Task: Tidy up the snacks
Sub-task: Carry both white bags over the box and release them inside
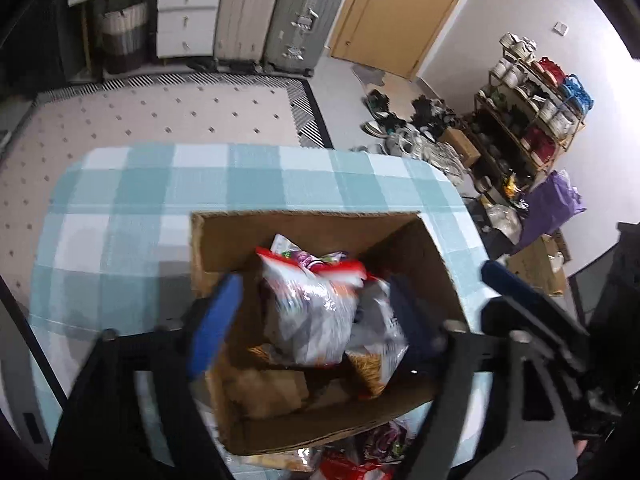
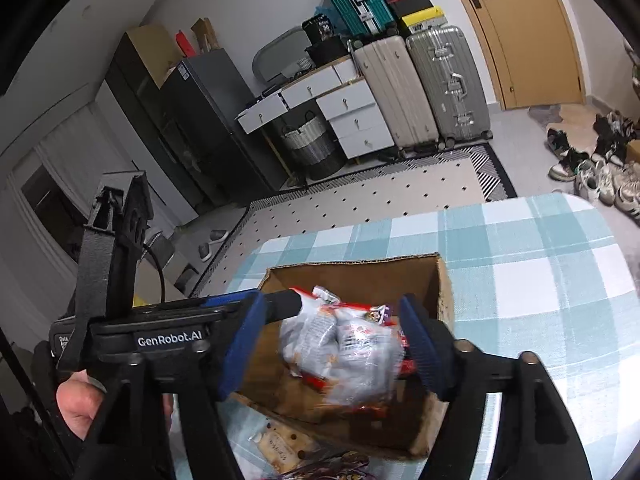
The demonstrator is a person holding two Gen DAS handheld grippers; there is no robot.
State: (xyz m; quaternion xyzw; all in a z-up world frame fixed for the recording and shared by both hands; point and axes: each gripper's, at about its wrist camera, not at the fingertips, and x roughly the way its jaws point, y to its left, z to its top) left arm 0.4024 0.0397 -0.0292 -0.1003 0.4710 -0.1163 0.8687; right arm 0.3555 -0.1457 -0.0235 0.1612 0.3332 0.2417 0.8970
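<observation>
While both tools hover over the cardboard box (image 1: 320, 236), neither one is gripping anything. Seen from the left wrist, the left tool (image 1: 352, 312) has its blue-padded fingers (image 1: 216, 328) spread wide, one over the box's left wall and the other out past its right wall, with nothing between the pads. From the right wrist, the right tool (image 2: 336, 340) is likewise spread, its blue fingers (image 2: 244, 344) flanking a silvery snack bag (image 2: 344, 348) with a red top edge; a gap shows on each side of the bag, and the bag is blurred.

That box (image 2: 444, 292) stands open-topped on the worktop (image 1: 120, 208), which is covered by a teal-and-white checked cloth. Inside it, the silvery red-edged snack bag (image 1: 316, 312) lies on top of the heap, with a white-and-orange packet (image 1: 380, 344) just to its right, a purple-printed packet (image 1: 308, 258) behind it, and a tan packet (image 1: 268, 392) lower in the near corner. More snacks lie on the cloth in front of the box: a pale biscuit packet (image 2: 280, 448) and a dark purple packet (image 2: 340, 464) beside it.

A bare hand (image 2: 76, 404) grips the left tool's handle at the lower left of the right wrist view.
</observation>
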